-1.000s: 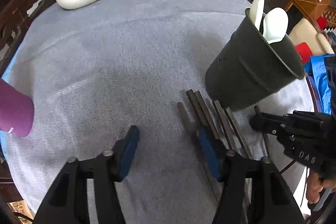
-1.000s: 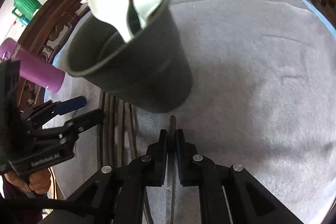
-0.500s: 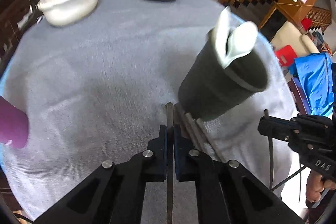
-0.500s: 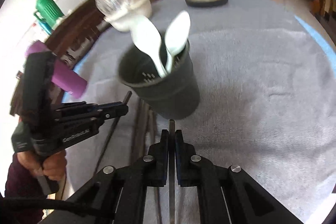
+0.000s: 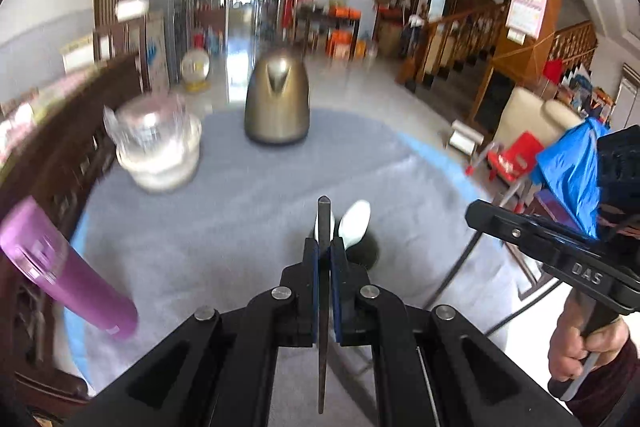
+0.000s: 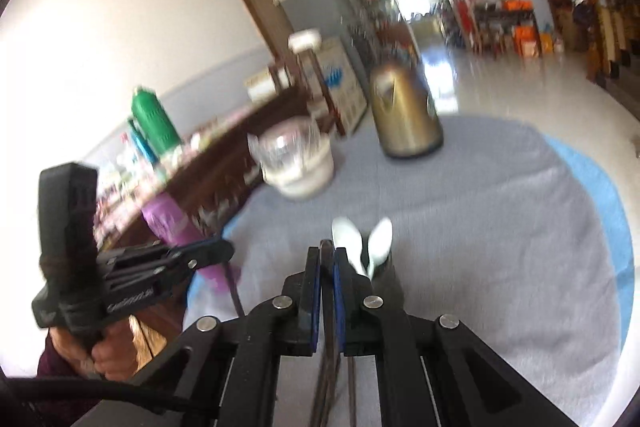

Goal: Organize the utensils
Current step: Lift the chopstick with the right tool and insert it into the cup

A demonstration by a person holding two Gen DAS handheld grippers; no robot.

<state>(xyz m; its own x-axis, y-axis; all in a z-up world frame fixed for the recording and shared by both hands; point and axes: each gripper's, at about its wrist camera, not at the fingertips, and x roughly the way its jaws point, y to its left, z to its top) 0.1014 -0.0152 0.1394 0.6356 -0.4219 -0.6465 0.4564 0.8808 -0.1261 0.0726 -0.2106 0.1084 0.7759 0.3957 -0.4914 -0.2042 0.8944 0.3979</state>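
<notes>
The left gripper (image 5: pixel 324 255) was clenched on one dark chopstick (image 5: pixel 323 291), long axis running 6 to 12 o'clock. The right gripper (image 6: pixel 327 267) gripped a second chopstick (image 6: pixel 328 307) likewise. The black holder (image 5: pixel 366 253), with white spoons (image 5: pixel 354 223), stood on the worktop (image 5: pixel 240 219) just beyond the left tip, toward 1 o'clock. The left gripper appeared slightly nearer.

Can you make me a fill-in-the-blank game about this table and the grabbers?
1. The left gripper is shut on one dark ____.
2. The two spoons sticking out of the black cup are ____ in colour.
3. The kettle at the far side of the table is ____ coloured.
4. The bottle lying at the left table edge is ____.

Missing words: chopstick; white; gold; purple
</notes>
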